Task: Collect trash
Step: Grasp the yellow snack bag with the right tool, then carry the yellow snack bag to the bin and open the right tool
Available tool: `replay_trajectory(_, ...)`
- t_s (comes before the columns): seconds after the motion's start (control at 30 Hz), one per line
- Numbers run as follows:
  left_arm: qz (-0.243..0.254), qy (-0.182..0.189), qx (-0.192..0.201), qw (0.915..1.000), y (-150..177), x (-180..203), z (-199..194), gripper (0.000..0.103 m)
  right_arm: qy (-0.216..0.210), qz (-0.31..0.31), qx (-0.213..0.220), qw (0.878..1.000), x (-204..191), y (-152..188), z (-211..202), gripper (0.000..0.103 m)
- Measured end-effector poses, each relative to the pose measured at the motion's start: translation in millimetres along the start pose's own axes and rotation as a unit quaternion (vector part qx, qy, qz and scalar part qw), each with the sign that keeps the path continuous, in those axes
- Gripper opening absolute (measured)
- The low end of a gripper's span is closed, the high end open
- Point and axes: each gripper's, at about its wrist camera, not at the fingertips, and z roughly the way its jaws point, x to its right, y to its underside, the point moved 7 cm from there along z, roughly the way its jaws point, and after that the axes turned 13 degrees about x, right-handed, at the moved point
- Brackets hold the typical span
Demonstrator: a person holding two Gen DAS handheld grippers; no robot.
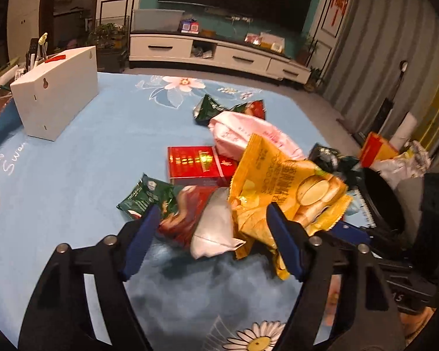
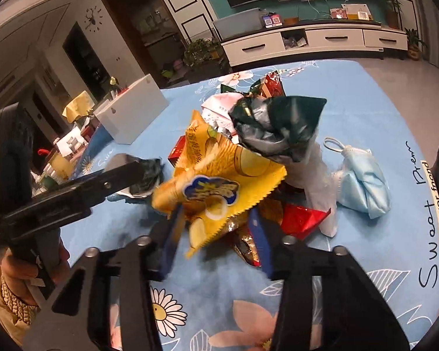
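Observation:
A heap of snack wrappers lies on the blue flowered tablecloth (image 1: 87,158). My right gripper (image 2: 215,238) is shut on a yellow chip bag (image 2: 216,187), held above the cloth; the bag also shows in the left wrist view (image 1: 281,187). A dark green crumpled wrapper (image 2: 278,125) rides on top of it. My left gripper (image 1: 212,234) is open, its blue fingers either side of a red and white wrapper (image 1: 202,222). A red box (image 1: 199,165), a pink packet (image 1: 248,134) and a green wrapper (image 1: 145,196) lie close by.
A white cardboard box (image 1: 55,93) stands at the table's far left. A blue face mask (image 2: 363,181) and a white paper strip (image 2: 322,181) lie to the right of the heap. A black bin (image 1: 383,204) sits at the table's right edge. A TV cabinet (image 1: 219,55) is behind.

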Motion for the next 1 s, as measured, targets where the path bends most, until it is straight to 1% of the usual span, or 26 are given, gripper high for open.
replay_trajectory(0.03,-0.002,-0.003,-0.002,1.0000,1.3,-1.2,1.9,0.064,0.000,-0.001,-0.001,1.000,0.2,0.2,0.8,0.032)
replay_trajectory(0.07,-0.003,-0.009,-0.004,1.0000,2.2,-3.2,3.5,0.061,0.000,-0.001,-0.002,1.000,0.4,0.9,1.5,0.025)
replay_trajectory(0.1,-0.005,-0.017,-0.004,0.9998,2.9,-6.6,4.1,0.053,0.001,-0.001,-0.004,1.000,0.4,1.6,2.4,0.019)
replay_trajectory(0.13,-0.007,-0.023,-0.002,0.9997,3.4,-9.5,3.5,0.043,0.002,-0.002,-0.005,1.000,1.1,2.5,3.1,0.017)
replay_trajectory(0.2,-0.020,-0.032,0.001,0.9993,4.2,-18.1,0.3,0.029,-0.002,-0.001,-0.007,1.000,0.5,3.9,3.4,0.012)
replay_trajectory(0.23,-0.028,-0.037,0.004,0.9989,5.0,-22.9,-2.3,0.029,-0.003,-0.001,-0.006,1.000,-0.3,4.5,2.5,0.011)
replay_trajectory(0.27,-0.035,-0.039,0.007,0.9986,5.9,-27.8,-6.4,0.027,-0.006,-0.002,-0.005,1.000,-1.3,4.6,1.6,0.007)
replay_trajectory(0.3,-0.046,-0.041,0.012,0.9980,6.8,-34.1,-11.3,0.019,-0.009,-0.002,-0.003,1.000,-2.5,4.4,-0.1,0.004)
replay_trajectory(0.33,-0.053,-0.041,0.016,0.9976,7.2,-37.6,-15.3,0.014,-0.011,-0.005,0.002,1.000,-5.1,3.8,-2.7,0.004)
replay_trajectory(0.47,-0.087,-0.038,0.047,0.9944,3.6,-52.8,-41.2,0.009,-0.018,-0.019,0.015,1.000,-14.0,1.9,-13.4,0.002)
replay_trajectory(0.5,-0.093,-0.038,0.052,0.9936,2.9,-55.6,-46.3,0.006,-0.018,-0.021,0.019,0.999,-15.5,1.8,-17.3,0.002)
replay_trajectory(0.57,-0.107,-0.034,0.062,0.9918,0.9,-60.6,-56.6,0.005,-0.018,-0.024,0.027,0.999,-17.4,-1.1,-23.2,0.002)
replay_trajectory(0.7,-0.123,-0.023,0.082,0.9887,-6.0,-66.1,-78.6,0.004,-0.033,-0.022,0.046,0.998,-25.2,-7.8,-41.8,0.002)
replay_trajectory(0.9,-0.126,-0.006,0.107,0.9862,-16.3,-59.6,-109.8,0.004,-0.054,-0.019,0.087,0.995,-33.2,-25.5,-74.8,0.002)
replay_trajectory(1.0,-0.120,0.002,0.119,0.9857,-22.4,-52.3,-122.6,0.004,-0.054,-0.012,0.112,0.992,-30.2,-38.6,-94.3,0.002)
